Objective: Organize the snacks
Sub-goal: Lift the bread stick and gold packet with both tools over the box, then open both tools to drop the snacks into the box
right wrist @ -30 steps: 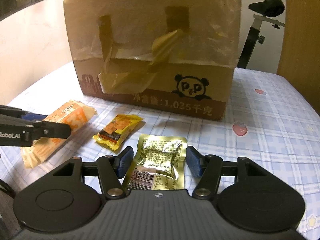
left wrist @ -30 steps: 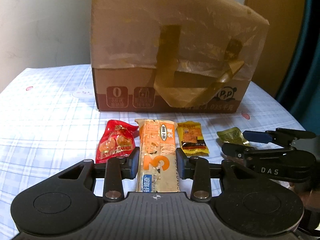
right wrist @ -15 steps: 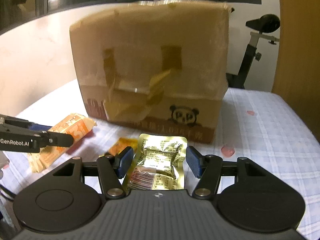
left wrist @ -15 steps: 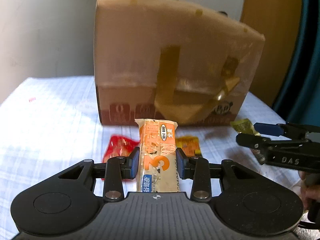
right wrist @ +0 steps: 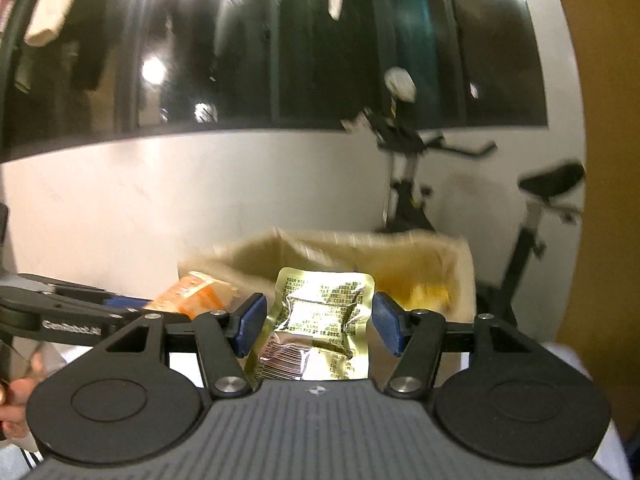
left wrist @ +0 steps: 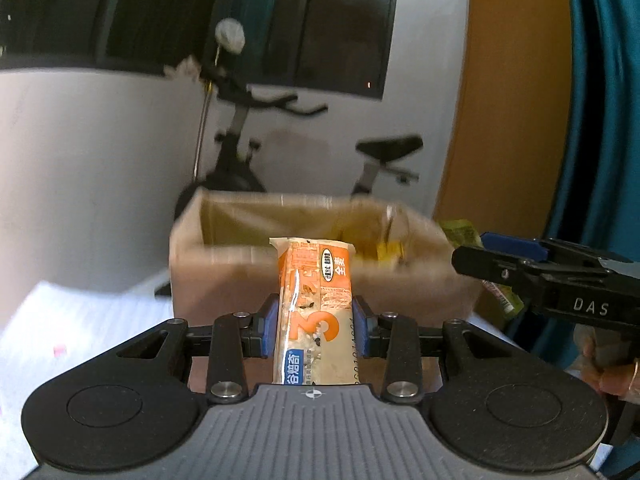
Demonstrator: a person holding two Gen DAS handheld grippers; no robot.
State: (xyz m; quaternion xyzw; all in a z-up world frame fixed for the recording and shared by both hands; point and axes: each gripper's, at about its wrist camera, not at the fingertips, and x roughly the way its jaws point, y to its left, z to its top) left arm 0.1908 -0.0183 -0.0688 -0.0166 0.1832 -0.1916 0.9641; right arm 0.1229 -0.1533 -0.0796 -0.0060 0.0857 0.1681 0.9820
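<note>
L gripper (left wrist: 314, 330) clamped on orange snack bar (left wrist: 314, 304), pads pressing both long sides, bar upright-ish, sticking fwd out of the jaws, lifted in front of the cardboard box (left wrist: 224, 276). R gripper (right wrist: 318, 322) gripping gold foil pouch (right wrist: 320, 320); both blue pads meet the pouch edges, barcode end toward cam, also lifted. Both packs sit on the near side of the box's open top, seen from above rim level.

Around: exercise bike (left wrist: 248, 148) behind the box against a white wall (left wrist: 80, 160), dark window (right wrist: 280, 40) above, wooden panel (left wrist: 508, 100) and teal curtain (left wrist: 600, 120) on the R. Bit of checked tablecloth (left wrist: 80, 320) at L of box.

Cross views: R gripper enters L cam from the R edge w/ pouch tip showing green-yellow; L gripper + orange bar show at L of R cam. Hand (left wrist: 608, 364) partly cut off at the frame edge.

Hard to read: box heavily motion-blurred, inside looks yellowish, contents can't tell. Box base hidden behind gripper bodies. Laundry-like items at top of R view, blurry.
</note>
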